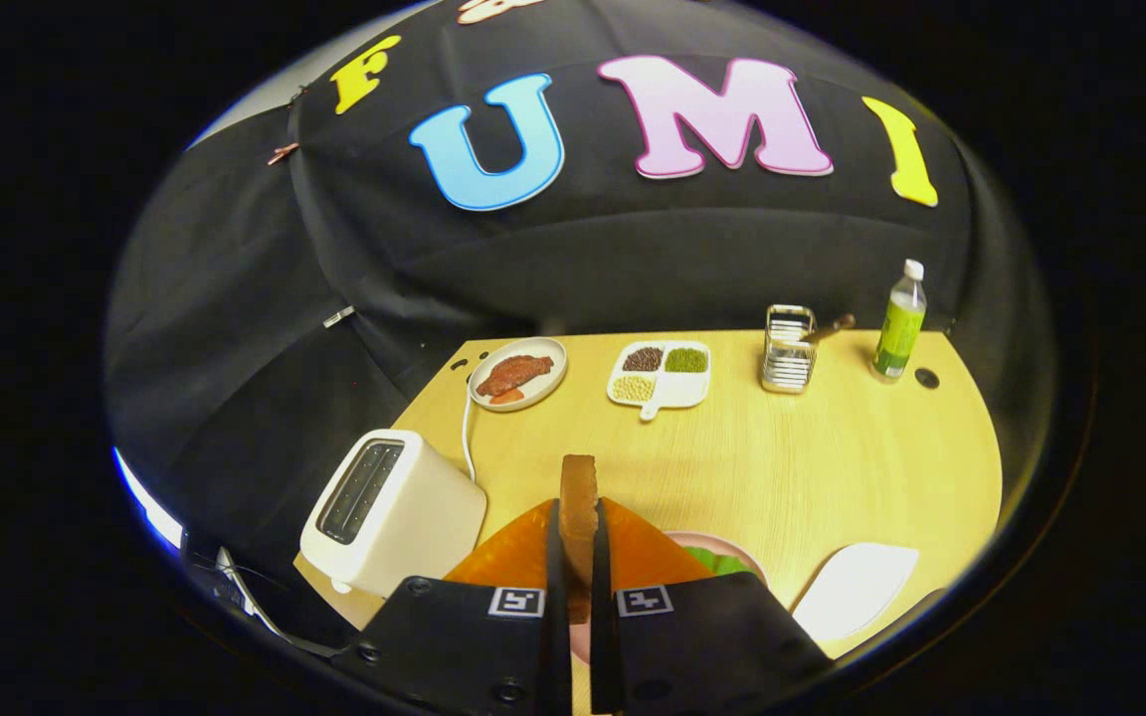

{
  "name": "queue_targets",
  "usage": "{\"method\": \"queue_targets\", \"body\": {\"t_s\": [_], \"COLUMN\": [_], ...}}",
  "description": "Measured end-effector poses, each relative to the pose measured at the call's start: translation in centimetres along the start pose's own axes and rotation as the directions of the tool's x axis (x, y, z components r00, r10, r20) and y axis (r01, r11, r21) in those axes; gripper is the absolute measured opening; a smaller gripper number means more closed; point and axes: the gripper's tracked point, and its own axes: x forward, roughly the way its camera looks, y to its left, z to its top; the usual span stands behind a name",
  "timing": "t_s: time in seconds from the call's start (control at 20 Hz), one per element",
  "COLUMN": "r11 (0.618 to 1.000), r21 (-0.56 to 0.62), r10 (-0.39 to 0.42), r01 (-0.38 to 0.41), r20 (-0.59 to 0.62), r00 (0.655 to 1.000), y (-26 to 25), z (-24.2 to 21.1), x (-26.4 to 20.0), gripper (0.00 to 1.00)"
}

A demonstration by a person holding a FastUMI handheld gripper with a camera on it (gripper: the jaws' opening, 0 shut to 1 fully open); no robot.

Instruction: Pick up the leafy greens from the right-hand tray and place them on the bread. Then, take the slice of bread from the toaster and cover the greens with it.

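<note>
Claw [578, 557] pinches the bread slice [578, 497] edge-on, upright, raised beside the toaster [389, 512].

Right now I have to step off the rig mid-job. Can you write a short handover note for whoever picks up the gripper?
Gripper: shut on the slice of bread, held upright on edge between both fingers.
Toaster: left of the fingers, slots look empty.
Leafy greens: on the pink plate just right of the fingers; the bread under them is hidden.
White tray: further right, bare.
Done: greens moved, slice pulled from the toaster.
Left: lay the held slice flat over the greens, then release.
</note>
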Motion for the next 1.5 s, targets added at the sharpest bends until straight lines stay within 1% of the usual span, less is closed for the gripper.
{"method": "queue_targets", "body": {"t_s": [0.45, 0.55, 0.6, 0.7, 0.85, 1.1, 1.25, 1.35, 1.4, 1.45, 1.5], "r11": [0.993, 0.995, 0.995, 0.995, 0.994, 0.992, 0.993, 0.992, 0.992, 0.992, 0.991], "r21": [0.112, 0.093, 0.091, 0.086, 0.064, 0.0, -0.015, -0.033, -0.041, -0.05, -0.061], "r10": [-0.007, -0.03, -0.028, -0.043, -0.083, -0.124, -0.121, -0.125, -0.123, -0.125, -0.129], "r01": [0.018, 0.041, 0.039, 0.055, 0.092, 0.125, 0.12, 0.122, 0.119, 0.12, 0.123], "r20": [-0.101, -0.11, -0.118, -0.136, -0.133, -0.145, -0.15, -0.147, -0.141, -0.133, -0.121], "r00": [0.995, 0.993, 0.993, 0.99, 0.988, 0.982, 0.981, 0.981, 0.982, 0.983, 0.984], "y": [-3.9, -4.9, -5.1, -6.0, -7.6, -9.8, -10.2, -10.6, -10.6, -10.8, -10.8], "z": [-5.3, -6.3, -6.7, -7.4, -7.6, -8.3, -8.6, -8.6, -8.4, -8.4, -7.9], "x": [2.1, 2.2, 2.3, 2.2, 1.8, 1.1, 0.6, 0.2, 0.0, -0.3, -0.9], "gripper": [0.12, 0.15, 0.16, 0.21, 0.36, 0.58, 0.6, 0.82, 0.81, 0.9, 0.97]}}
